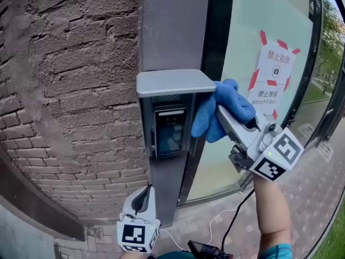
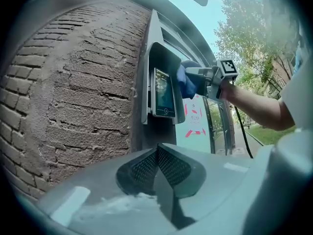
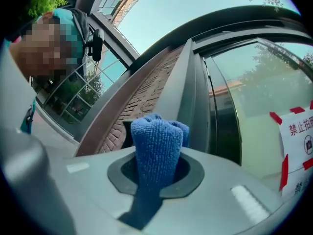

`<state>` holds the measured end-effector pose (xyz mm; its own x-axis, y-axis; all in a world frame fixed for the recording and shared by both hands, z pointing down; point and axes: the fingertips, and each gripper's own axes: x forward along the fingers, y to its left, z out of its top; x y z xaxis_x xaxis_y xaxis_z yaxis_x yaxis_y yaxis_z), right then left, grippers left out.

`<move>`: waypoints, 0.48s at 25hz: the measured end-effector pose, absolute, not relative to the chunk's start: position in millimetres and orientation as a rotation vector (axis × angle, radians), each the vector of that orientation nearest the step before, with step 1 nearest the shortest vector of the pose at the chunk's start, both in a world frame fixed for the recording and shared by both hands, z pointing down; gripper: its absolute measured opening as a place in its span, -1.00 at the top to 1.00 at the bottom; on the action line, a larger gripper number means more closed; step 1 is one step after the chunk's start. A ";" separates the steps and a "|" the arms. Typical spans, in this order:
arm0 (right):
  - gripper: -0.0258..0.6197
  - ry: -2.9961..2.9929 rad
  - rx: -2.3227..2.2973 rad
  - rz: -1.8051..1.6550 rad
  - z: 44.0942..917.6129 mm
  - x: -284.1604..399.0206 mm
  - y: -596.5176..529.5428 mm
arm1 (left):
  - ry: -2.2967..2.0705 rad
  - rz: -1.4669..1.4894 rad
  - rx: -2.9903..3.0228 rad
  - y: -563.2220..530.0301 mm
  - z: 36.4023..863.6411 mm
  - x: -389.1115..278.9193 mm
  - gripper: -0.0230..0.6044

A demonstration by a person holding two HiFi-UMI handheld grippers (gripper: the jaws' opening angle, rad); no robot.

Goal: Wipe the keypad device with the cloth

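At the bottom of the head view, nearest to us, we find the left gripper [image 1: 144, 194] held low and pointing up at the pillar [image 1: 173, 26]. Its jaws are pressed together with nothing between them. Higher and to the right, we find the right gripper [image 1: 223, 112], its jaws clamped on a bunched blue cloth [image 1: 216, 111]. The cloth protrudes past the jaw tips and lies against the right side of the grey hood [image 1: 172, 83] that covers the keypad device [image 1: 169, 131]. The device is mounted upright on the pillar, its dark screen facing us, just left of the cloth. Beyond it, we note a brick wall [image 1: 70, 69] to the left and a glass pane [image 1: 242, 31] to the right, carrying a red-and-white notice [image 1: 275, 72].
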<state>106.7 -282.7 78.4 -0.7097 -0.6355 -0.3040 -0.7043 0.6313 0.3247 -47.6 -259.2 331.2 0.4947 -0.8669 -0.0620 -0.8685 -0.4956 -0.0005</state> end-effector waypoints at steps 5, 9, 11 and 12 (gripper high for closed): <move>0.78 2.799 -1.019 0.567 126.9 101.2 -286.5 | 1.582 0.046 -2.670 -262.2 332.6 -33.1 0.95; 0.78 2.869 -0.982 0.479 168.4 103.8 -290.4 | 1.569 0.015 -2.659 -264.7 334.1 -20.9 0.95; 0.78 2.919 -0.960 0.430 192.1 103.2 -291.1 | 1.565 0.001 -2.659 -265.8 335.4 -17.5 0.95; 0.78 2.948 -0.944 0.403 203.6 102.5 -291.1 | 1.566 -0.009 -2.660 -266.6 336.9 -17.0 0.95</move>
<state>102.5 -291.1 203.6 -0.8168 -0.5686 -0.0973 -0.5739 0.7837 0.2378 -17.0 -266.6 336.9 0.4857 -0.8738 -0.0230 -0.8735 -0.4842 -0.0500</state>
